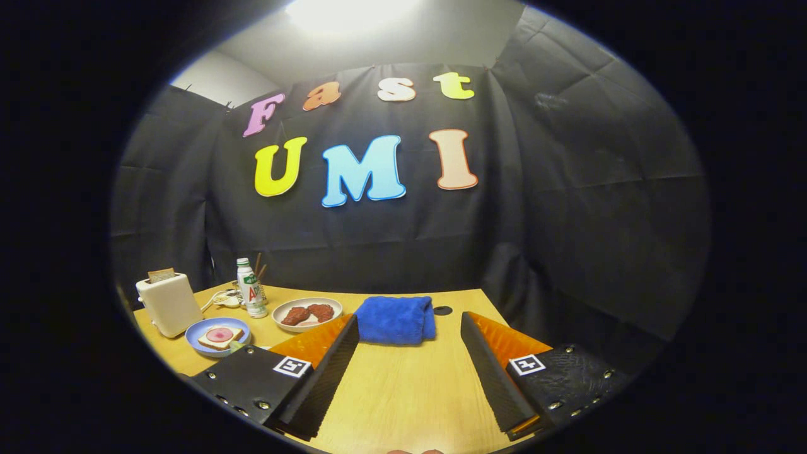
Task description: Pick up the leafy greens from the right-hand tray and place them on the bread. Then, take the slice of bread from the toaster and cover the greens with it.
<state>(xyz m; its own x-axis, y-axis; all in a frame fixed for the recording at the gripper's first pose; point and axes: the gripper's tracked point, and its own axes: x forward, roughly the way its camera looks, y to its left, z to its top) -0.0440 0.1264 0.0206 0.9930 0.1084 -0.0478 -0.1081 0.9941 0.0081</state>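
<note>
My gripper (410, 321) is open, with bare tabletop between its wide-apart fingers. Beyond the left finger (328, 372) stands a white plate (307, 323) carrying two reddish-brown leafy pieces (307, 313). Further left, a blue plate (200, 329) holds a bread slice (220, 337) topped with a round pink slice. A small green bit (234, 345) lies at that plate's near rim. Behind it a white toaster (168, 304) stands with a slice of bread (161, 274) sticking up from its slot.
A folded blue towel (396, 319) lies just ahead of the fingertips on the wooden table (403, 391). A white bottle (250, 287) and a cord sit behind the plates. A dark round hole (442, 310) marks the table beside the towel. Black cloth walls close in behind.
</note>
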